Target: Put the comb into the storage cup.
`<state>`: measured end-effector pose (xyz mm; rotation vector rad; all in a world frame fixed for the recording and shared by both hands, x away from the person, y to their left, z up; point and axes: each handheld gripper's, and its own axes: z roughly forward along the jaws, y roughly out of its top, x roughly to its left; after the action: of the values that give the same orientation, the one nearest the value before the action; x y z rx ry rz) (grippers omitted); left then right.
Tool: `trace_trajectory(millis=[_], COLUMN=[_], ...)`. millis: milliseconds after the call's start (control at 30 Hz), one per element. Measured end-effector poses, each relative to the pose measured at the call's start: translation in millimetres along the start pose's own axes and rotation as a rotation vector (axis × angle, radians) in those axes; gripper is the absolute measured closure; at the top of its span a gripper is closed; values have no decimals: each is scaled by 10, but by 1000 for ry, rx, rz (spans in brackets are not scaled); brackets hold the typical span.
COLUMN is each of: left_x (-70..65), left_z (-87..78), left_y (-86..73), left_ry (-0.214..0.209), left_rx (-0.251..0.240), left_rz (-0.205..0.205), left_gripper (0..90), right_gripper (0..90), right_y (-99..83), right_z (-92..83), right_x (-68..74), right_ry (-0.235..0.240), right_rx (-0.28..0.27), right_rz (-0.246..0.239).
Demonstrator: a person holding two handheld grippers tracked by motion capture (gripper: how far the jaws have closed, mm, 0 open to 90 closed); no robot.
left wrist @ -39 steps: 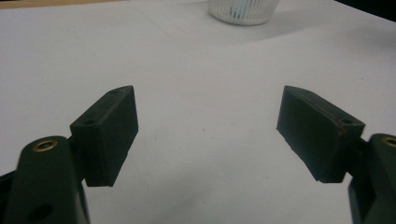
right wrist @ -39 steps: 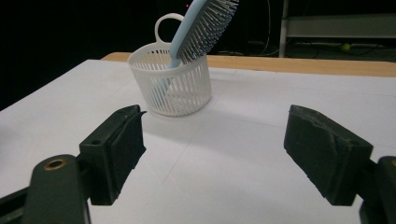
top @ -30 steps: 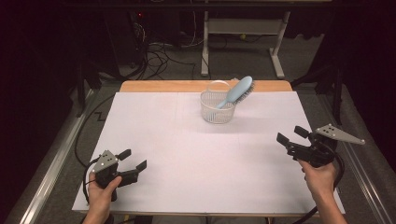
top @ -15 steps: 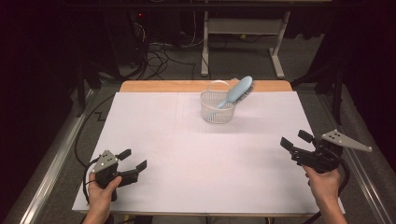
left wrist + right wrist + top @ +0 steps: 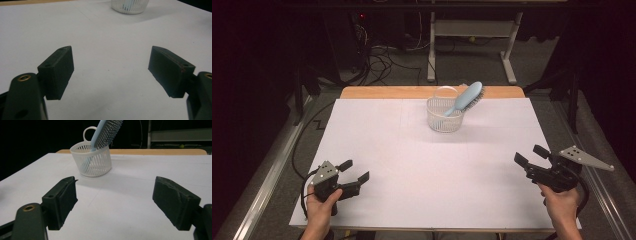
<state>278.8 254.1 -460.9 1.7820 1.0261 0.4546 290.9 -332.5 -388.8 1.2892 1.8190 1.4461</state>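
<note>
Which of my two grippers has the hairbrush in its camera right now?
The right gripper: its view takes in the blue hairbrush leaning in the white basket. The left gripper view catches just the basket's base.

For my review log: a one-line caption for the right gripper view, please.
Open right claw over the white table, facing a white basket with a blue hairbrush leaning in it.

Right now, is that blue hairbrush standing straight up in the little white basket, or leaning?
Leaning. The hairbrush sits handle-down in the basket, its bristled head tilted out over the rim to one side, as the high view also shows.
</note>
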Motion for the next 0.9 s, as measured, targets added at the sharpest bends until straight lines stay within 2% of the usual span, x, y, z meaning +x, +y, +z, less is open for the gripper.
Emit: trace_trajectory(millis=[433, 900], left_x=[-1, -2], left_z=[-3, -3], left_y=[0, 0], left_ry=[2, 2], left_rx=[-1, -4], left_rz=[1, 3], left_gripper=[215, 215], right_gripper=[201, 200], right_y=[-68, -155], right_z=[-70, -121], right_x=[76, 56], right_ry=[4, -8], right_rx=[2, 4], right_rz=[-22, -16])
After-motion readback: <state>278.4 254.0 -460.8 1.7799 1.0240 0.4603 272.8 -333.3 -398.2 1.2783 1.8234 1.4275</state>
